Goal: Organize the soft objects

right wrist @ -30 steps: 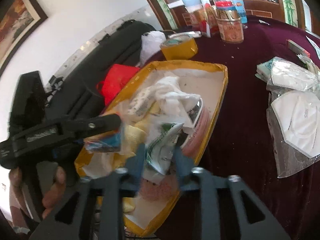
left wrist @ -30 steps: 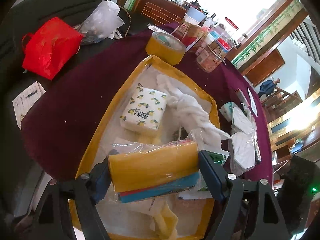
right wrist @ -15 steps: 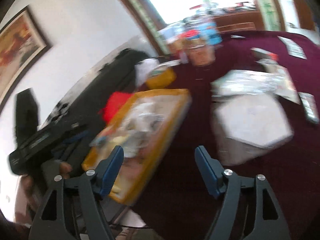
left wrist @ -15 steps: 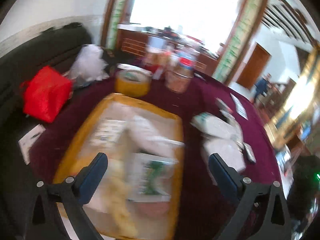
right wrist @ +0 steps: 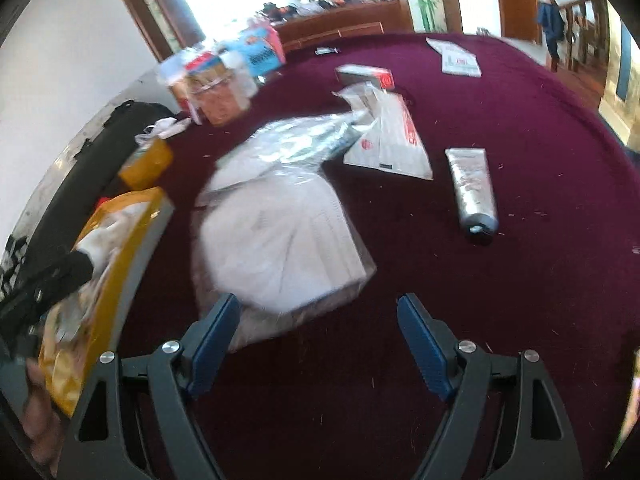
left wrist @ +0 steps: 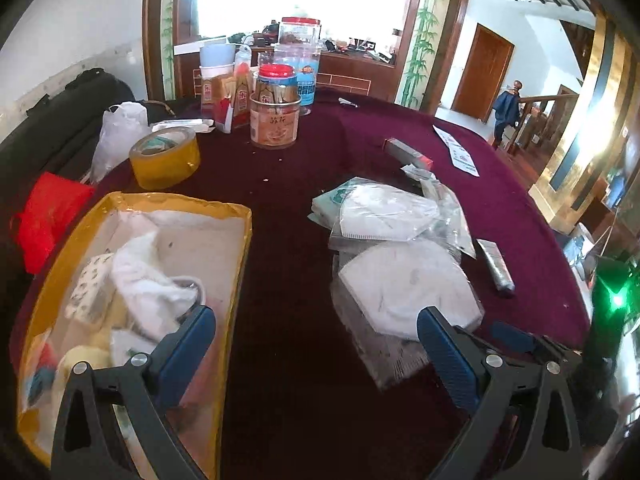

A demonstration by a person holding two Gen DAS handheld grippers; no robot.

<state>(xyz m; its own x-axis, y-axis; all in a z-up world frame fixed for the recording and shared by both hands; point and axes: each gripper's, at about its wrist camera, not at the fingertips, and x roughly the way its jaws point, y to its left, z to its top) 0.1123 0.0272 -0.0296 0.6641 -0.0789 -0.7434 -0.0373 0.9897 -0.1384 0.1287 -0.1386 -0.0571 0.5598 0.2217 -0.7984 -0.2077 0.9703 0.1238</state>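
A yellow-rimmed box (left wrist: 240, 240) on the maroon table holds a white cloth (left wrist: 140, 280), a tissue pack, sponges and other soft items; it also shows in the right wrist view (right wrist: 120, 272). White face masks in clear bags (left wrist: 404, 288) lie to its right, one more behind (left wrist: 384, 210); the near bag shows in the right wrist view (right wrist: 276, 240). My left gripper (left wrist: 316, 348) is open and empty, between the box and the masks. My right gripper (right wrist: 318, 332) is open and empty, just in front of the near mask bag.
A yellow tape roll (left wrist: 166, 156), jars and bottles (left wrist: 276, 120) and a white plastic bag (left wrist: 120, 132) stand at the back. A red bag (left wrist: 48, 216) lies left of the box. A silver tube (right wrist: 472, 188), a flat packet (right wrist: 392, 140) and a small carton (right wrist: 364, 76) lie right.
My left gripper let go of the sponge pack and my right let go of the green packet, both into the box. Both opened, pulled back and swung right toward the masks.
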